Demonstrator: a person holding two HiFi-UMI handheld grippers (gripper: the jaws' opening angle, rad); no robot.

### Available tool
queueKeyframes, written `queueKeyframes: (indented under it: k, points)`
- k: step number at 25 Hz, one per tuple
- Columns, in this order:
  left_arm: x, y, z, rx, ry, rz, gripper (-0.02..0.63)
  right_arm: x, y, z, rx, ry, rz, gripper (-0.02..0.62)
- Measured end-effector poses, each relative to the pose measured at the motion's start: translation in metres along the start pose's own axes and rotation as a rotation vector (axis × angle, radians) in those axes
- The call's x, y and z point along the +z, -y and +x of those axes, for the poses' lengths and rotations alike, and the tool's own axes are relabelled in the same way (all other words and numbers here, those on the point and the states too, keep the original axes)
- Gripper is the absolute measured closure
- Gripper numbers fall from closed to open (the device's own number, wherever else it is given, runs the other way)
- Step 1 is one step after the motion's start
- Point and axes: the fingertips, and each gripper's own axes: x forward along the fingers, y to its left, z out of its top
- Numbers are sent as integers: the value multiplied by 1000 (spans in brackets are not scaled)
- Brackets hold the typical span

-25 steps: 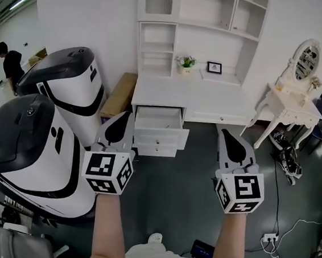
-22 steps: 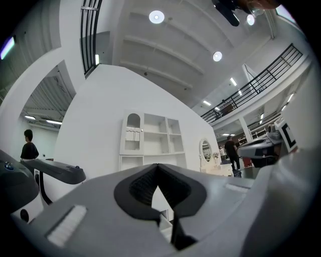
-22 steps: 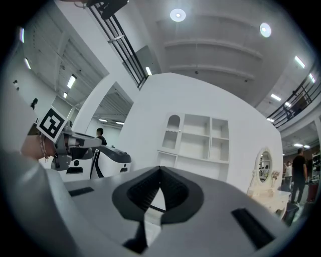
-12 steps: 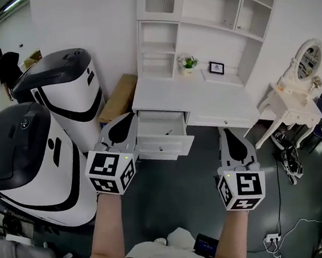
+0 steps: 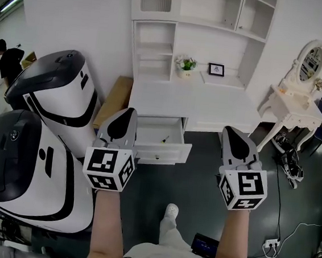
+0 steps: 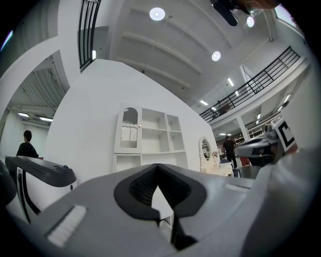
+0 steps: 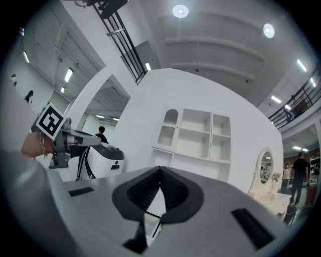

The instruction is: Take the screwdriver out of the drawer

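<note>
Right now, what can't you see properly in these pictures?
- Head view: the small thing lying in the open drawer is too tiny to tell if it is the screwdriver.
- Head view: the left gripper overlaps the drawer's left edge and hides that side.
- Both gripper views: the shut jaws fill the lower half, so the drawer's inside is hidden.
- Head view: the framed picture is too small to make out.

White desk hutch [image 5: 188,40] (dark floor [image 5: 201,181])
</note>
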Motion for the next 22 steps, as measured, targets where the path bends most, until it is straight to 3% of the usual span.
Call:
queueKeyframes:
  k: [22]
  points:
    - [-55,-34,248,13,-64,1,611,-81,126,214,17,-37,70,588]
